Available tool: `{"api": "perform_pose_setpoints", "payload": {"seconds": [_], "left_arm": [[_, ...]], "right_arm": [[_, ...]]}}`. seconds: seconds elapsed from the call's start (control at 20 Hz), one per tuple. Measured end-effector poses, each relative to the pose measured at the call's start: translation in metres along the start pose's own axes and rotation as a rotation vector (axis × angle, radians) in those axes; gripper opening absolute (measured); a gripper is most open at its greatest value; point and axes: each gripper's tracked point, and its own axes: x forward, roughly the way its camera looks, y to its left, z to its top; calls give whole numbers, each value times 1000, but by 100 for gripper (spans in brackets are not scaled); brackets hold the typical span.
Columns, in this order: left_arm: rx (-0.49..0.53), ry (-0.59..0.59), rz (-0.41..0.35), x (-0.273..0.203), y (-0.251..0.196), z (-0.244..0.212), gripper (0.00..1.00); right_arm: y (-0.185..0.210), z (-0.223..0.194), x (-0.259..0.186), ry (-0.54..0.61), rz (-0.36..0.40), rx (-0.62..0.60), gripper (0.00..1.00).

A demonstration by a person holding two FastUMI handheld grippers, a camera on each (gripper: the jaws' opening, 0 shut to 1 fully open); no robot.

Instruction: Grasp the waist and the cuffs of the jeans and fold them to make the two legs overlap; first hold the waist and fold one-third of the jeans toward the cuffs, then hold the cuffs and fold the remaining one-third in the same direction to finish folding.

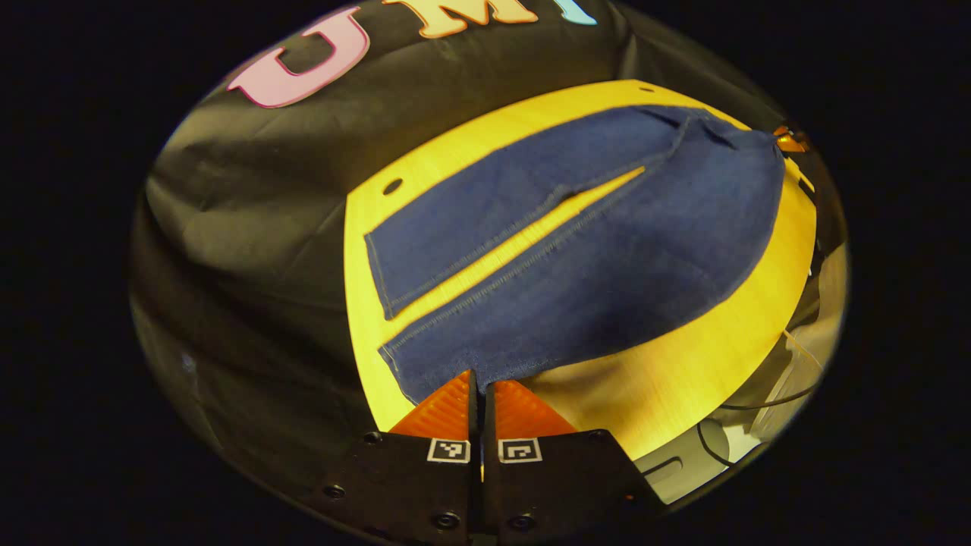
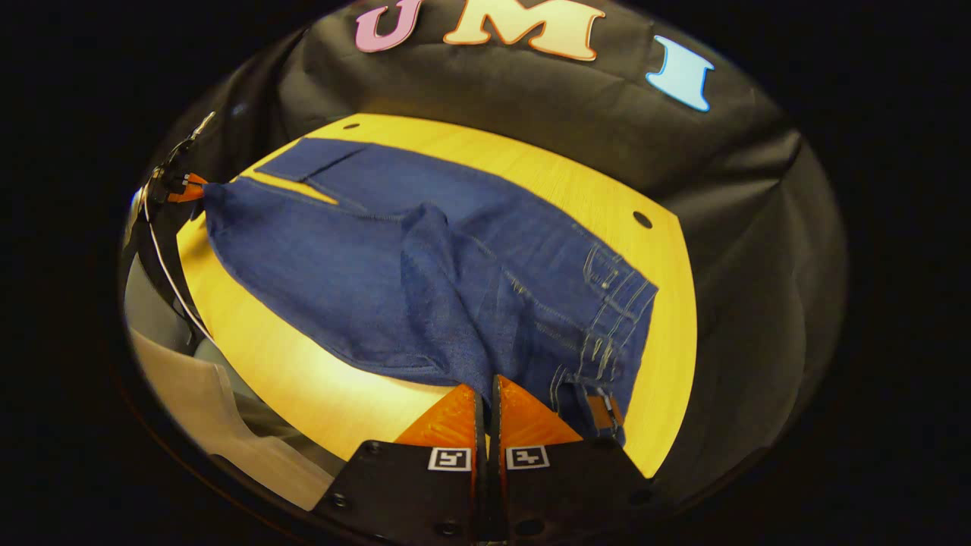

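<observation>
Jeans (image 1: 576, 250) lie on the table (image 1: 683, 379); left hand-held gripper (image 1: 481, 387) pinches a cuff, right hand-held gripper (image 2: 486, 394) pinches the waist, ready to overlap the legs.

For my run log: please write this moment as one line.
stage: legs not yet overlapped | left gripper: shut on jeans cuff | right gripper: shut on waist | table: jeans partly lifted

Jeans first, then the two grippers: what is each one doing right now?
Jeans: spread on the yellow table, legs still apart, near edge lifted, not folded yet.
Left gripper: shut on the cuff of the near leg.
Right gripper: shut on the jeans' near edge by the waist.
</observation>
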Motion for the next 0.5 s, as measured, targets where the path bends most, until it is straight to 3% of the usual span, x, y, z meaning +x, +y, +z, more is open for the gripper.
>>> {"api": "perform_pose_setpoints", "payload": {"seconds": [0.25, 0.5], "left_arm": [[-65, -88, 78, -10, 54, 64, 0], [-88, -84, 142, 16, 83, 112, 0]], "right_arm": [[-24, 46, 5, -15, -28, 22, 3], [-59, 96, 32, -42, -33, 118, 3]]}}
